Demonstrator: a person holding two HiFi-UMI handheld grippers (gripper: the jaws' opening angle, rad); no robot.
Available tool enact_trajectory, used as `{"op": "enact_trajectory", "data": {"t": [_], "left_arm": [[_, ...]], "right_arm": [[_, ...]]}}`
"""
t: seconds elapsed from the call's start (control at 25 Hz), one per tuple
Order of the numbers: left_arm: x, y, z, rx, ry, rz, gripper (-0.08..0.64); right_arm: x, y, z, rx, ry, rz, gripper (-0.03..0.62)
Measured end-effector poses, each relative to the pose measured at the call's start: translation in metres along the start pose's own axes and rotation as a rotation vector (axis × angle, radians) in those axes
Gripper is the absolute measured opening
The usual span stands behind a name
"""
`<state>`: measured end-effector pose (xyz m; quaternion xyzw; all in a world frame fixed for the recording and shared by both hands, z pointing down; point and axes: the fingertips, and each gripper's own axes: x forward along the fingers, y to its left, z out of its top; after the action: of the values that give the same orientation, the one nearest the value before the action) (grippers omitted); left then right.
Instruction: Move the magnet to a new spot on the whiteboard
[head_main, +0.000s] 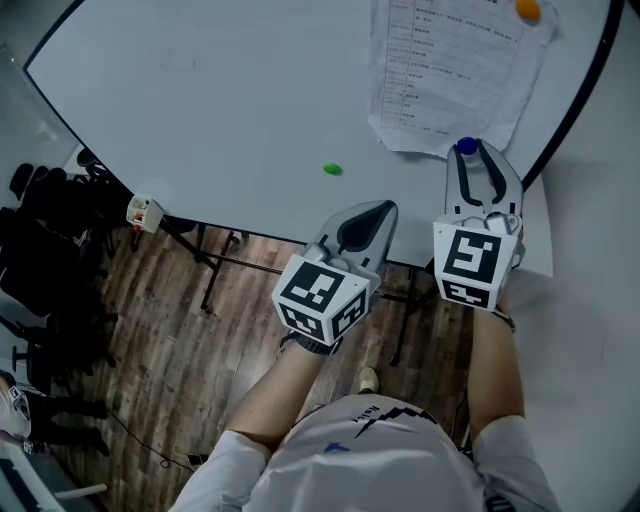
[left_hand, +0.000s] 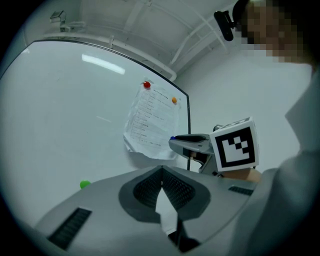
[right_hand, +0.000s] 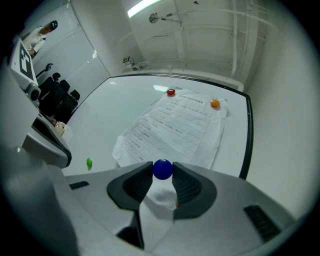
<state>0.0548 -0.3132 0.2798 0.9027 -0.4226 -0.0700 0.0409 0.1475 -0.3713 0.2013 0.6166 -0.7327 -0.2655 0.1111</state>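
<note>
A round blue magnet (right_hand: 162, 169) sits pinched between the tips of my right gripper (right_hand: 162, 171), which is shut on it. In the head view that blue magnet (head_main: 466, 147) is at the gripper's (head_main: 470, 152) tip, close to the lower corner of the printed sheet (head_main: 455, 65) on the whiteboard (head_main: 220, 100). My left gripper (head_main: 372, 212) hangs below the board's lower edge, its jaws shut with nothing between them (left_hand: 161, 172). A green magnet (head_main: 332, 169) sticks to the board left of the sheet.
A red magnet (right_hand: 171, 92) and an orange magnet (right_hand: 214, 103) pin the sheet's top corners. The board's black frame (right_hand: 247, 135) runs down the right side, next to a white wall. Black chairs (head_main: 45, 240) stand on the wooden floor at the left.
</note>
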Motion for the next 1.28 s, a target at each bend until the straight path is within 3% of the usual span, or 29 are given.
{"op": "enact_trajectory", "data": {"t": [0.88,1.16,1.28], "left_arm": [[-0.096,-0.005,-0.011,0.004,0.031,0.037,0.011],[-0.128,-0.012,-0.007,0.062,0.037,0.05,0.011],[-0.14,-0.014,-0.006,0.051,0.039,0.052,0.011]], "right_arm": [[-0.079,0.091,0.021,0.171,0.007,0.131,0.13],[-0.105,0.115,0.032,0.214,0.008,0.164,0.13],[-0.114,0.12,0.038,0.218,0.008,0.166,0.13]]}}
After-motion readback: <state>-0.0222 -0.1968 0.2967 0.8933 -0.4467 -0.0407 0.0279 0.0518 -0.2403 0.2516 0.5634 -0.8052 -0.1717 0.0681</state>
